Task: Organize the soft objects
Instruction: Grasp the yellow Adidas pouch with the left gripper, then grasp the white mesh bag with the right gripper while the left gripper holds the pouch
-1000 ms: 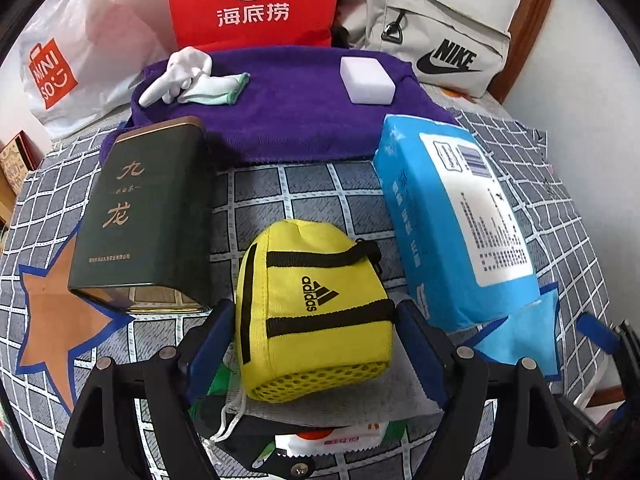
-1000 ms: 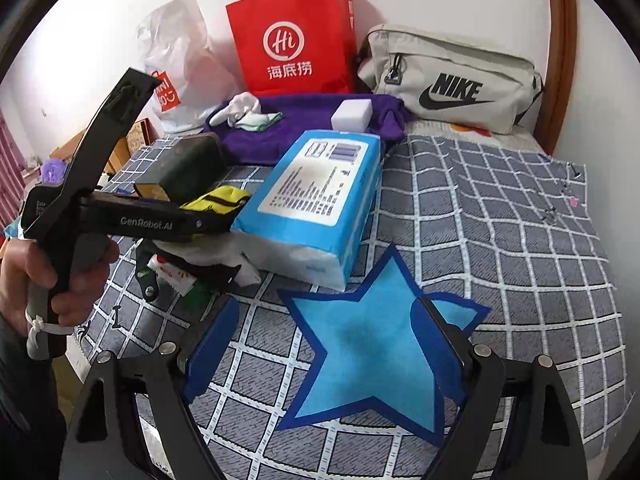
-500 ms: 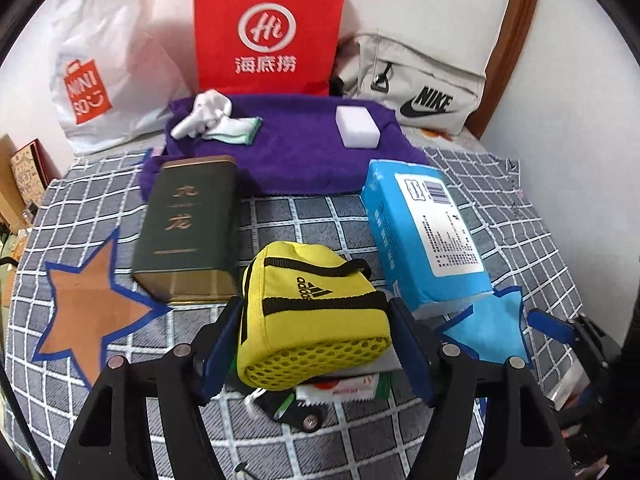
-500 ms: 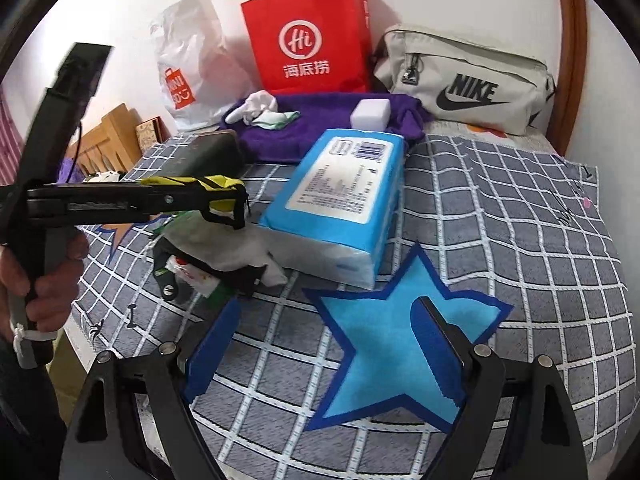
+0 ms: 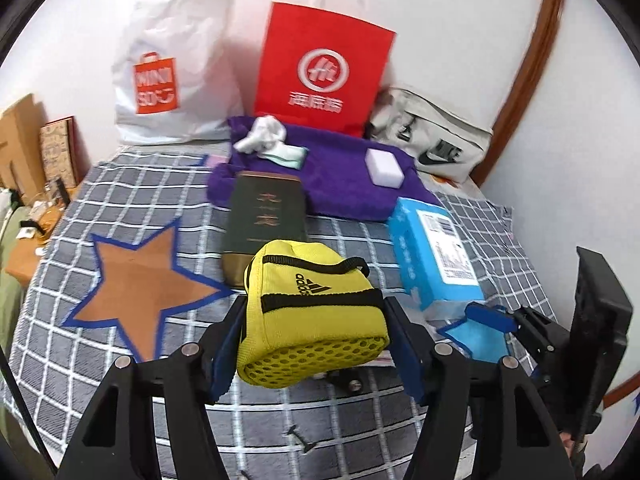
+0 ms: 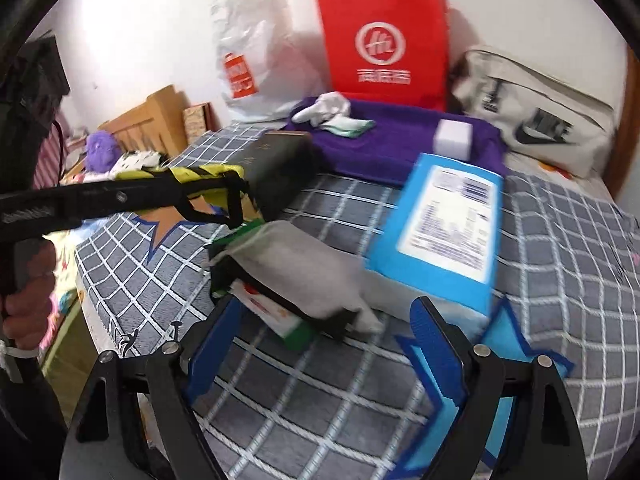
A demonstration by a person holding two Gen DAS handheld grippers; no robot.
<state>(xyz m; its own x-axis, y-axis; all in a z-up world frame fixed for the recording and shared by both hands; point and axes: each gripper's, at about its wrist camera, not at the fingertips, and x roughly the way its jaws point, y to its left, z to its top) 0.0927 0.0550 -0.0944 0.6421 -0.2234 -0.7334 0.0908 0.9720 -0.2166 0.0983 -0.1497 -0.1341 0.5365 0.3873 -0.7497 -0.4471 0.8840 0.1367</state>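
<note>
Yellow pouch (image 5: pixel 316 316) clamped in left claw (image 5: pixel 316 344) above bedspread (image 5: pixel 120 208).

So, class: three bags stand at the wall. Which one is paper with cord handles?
The red bag, in the middle. The white Miniso bag on its left is crinkled plastic; the grey Nike bag is fabric.

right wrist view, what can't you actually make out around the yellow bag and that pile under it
- Yellow bag: mostly hidden behind the left gripper seen side-on; only a strip and a black strap show.
- Pile: motion blur; the grey cloth covers most of it, so the red, white and green packet under it cannot be identified.
- Tissue pack: label print is blurred and unreadable.
- Left wrist view: the bag hides nearly all of the pile.
</note>
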